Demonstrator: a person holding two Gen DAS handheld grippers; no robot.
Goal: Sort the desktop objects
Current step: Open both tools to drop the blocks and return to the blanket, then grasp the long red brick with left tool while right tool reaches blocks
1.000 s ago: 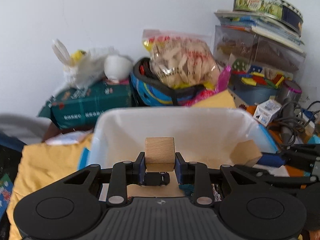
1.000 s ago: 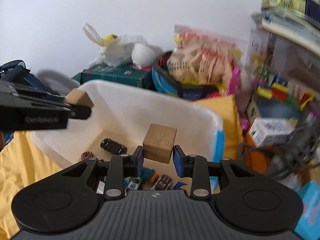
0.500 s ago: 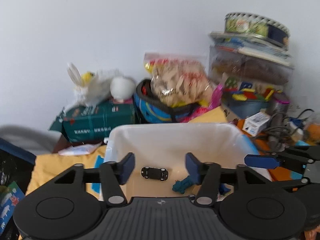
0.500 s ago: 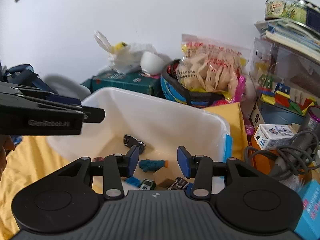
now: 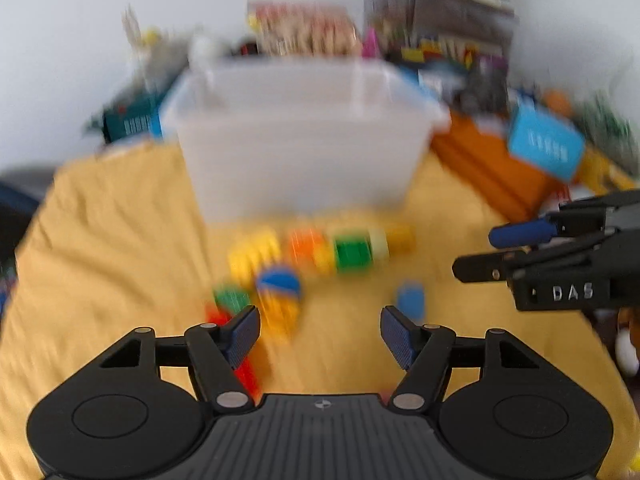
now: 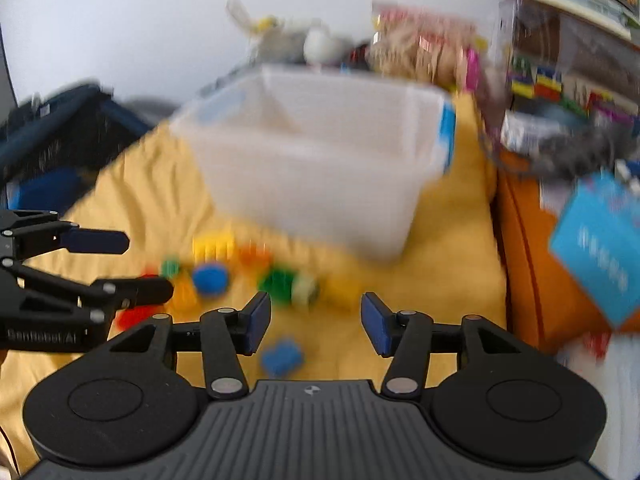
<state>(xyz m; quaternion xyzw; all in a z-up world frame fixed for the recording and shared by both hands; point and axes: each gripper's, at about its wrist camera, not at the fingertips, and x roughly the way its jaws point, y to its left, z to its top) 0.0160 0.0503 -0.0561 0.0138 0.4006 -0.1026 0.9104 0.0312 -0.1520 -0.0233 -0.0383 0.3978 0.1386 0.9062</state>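
Note:
Both views are blurred by motion. A white plastic bin [image 5: 304, 152] stands on a yellow cloth [image 5: 100, 248]; it also shows in the right wrist view [image 6: 320, 160]. In front of it lie several loose toy blocks: yellow [image 5: 254, 254], orange [image 5: 306, 246], green [image 5: 352, 254], a blue-and-yellow piece [image 5: 278, 282] and a small blue piece [image 5: 410, 300]. My left gripper [image 5: 320, 334] is open and empty above the blocks. My right gripper [image 6: 316, 322] is open and empty, with a blue piece [image 6: 280, 356] just below it. Each gripper shows at the other view's edge.
Behind the bin are a snack bag [image 6: 420, 48], a white plush toy [image 6: 288, 40] and a green box [image 5: 128, 120]. An orange box [image 6: 532, 248] and a light blue box [image 6: 596, 248] lie on the right, under stacked containers [image 6: 572, 60]. A dark bag [image 6: 60, 128] sits left.
Both grippers opened and dropped their wooden cubes into the bin. Both then pulled back and tilted down, so the loose blocks in front of the bin are now in view.

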